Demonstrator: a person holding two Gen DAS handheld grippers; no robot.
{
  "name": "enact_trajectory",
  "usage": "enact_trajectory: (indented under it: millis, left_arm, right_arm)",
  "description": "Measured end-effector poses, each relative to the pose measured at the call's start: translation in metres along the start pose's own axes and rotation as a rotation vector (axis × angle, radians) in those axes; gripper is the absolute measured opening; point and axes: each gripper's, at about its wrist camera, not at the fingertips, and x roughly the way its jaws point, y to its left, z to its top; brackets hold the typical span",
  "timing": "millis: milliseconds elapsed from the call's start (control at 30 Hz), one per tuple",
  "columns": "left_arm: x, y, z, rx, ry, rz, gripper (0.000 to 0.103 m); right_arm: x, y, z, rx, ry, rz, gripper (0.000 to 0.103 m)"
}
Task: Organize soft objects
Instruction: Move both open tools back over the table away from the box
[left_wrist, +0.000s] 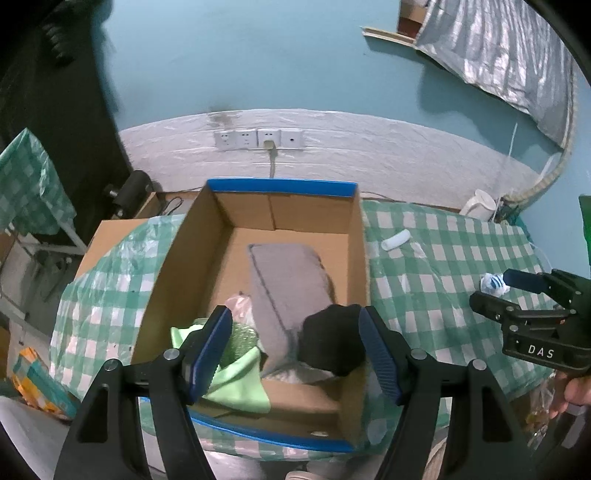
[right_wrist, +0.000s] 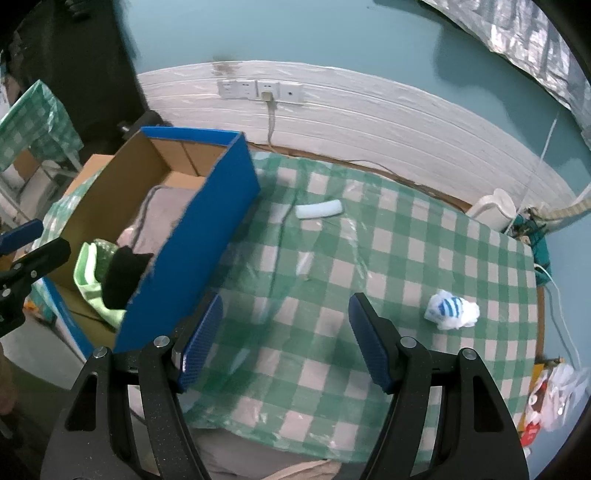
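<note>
Left wrist view looks into the box (left_wrist: 258, 236): grey cloth (left_wrist: 288, 280), green cloth (left_wrist: 240, 380) and black sock (left_wrist: 330, 343) lie inside. Right wrist view shows more of the tablecloth (right_wrist: 332, 332) beside the box, with a white-blue sock (right_wrist: 450, 308) and a white roll (right_wrist: 319, 210). Left gripper (left_wrist: 293, 350) hangs wide open above the box, gripping nothing. Right gripper (right_wrist: 286, 339) is wide open, empty, over the tablecloth.

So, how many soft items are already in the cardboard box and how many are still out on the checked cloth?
In the cardboard box: 3 (grey cloth, green cloth, black bundle)
On the checked cloth: 2 (white-and-blue striped bundle, pale blue roll)
Total: 5
A pinkish item beside the grey cloth is too hidden to count.
</note>
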Motion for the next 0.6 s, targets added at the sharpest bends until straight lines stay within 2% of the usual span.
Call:
enact_trajectory:
  millis: [600]
  left_arm:
    - [0.012, -0.063, -0.002, 0.122, 0.024, 0.011, 0.074]
  right_arm:
    - [0.0, -0.073, -0.019, 0.12, 0.017, -0.035, 0.07]
